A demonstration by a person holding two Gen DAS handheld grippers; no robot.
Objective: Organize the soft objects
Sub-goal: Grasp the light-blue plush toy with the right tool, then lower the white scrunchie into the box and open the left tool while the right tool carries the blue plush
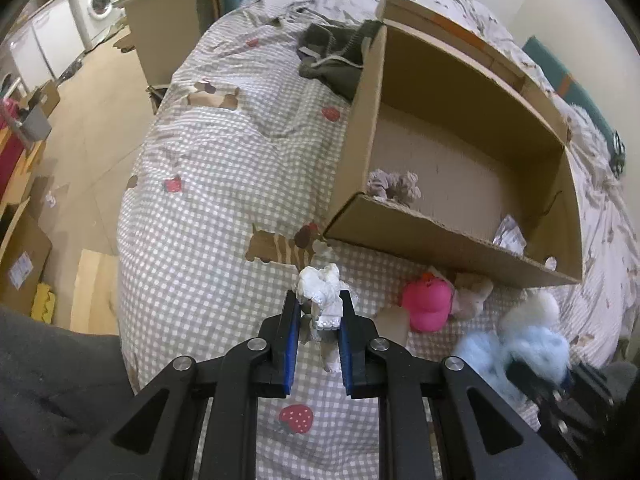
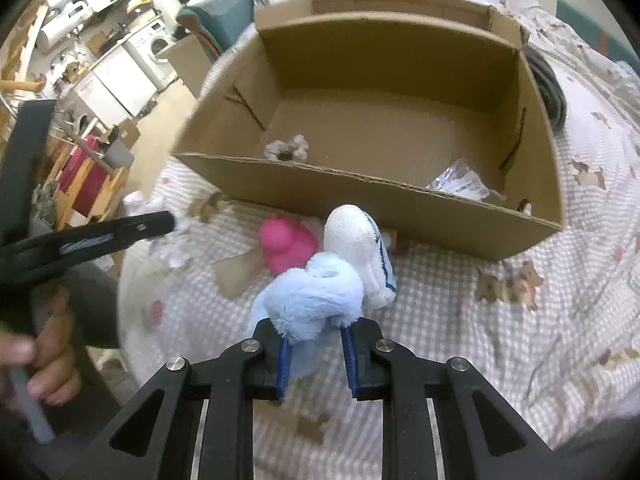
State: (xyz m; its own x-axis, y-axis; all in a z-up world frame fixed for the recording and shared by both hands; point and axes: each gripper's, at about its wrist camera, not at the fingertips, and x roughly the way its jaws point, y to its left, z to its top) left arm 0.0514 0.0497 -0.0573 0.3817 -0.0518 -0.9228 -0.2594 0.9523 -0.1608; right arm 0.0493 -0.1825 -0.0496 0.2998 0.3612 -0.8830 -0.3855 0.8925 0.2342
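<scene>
My left gripper (image 1: 319, 312) is shut on a small white frilly cloth (image 1: 322, 292) and holds it over the checked bedspread. My right gripper (image 2: 316, 338) is shut on a fluffy light blue soft toy (image 2: 316, 296), which also shows in the left wrist view (image 1: 516, 354). A white sock-like piece (image 2: 358, 248) hangs with the blue toy. A pink soft cap (image 1: 426, 304) lies on the bed in front of the open cardboard box (image 1: 440, 240); it also shows in the right wrist view (image 2: 286, 246). A grey-mauve scrunchie (image 1: 394, 188) and a crumpled plastic wrapper (image 2: 458, 182) lie in the box (image 2: 360, 200).
A dark green garment (image 1: 336, 60) lies on the bed behind the box. The bed's left edge drops to a wood floor with cardboard boxes (image 1: 20, 264). A washing machine (image 1: 98, 2) stands far left. A person's hand (image 2: 48, 364) holds the left gripper.
</scene>
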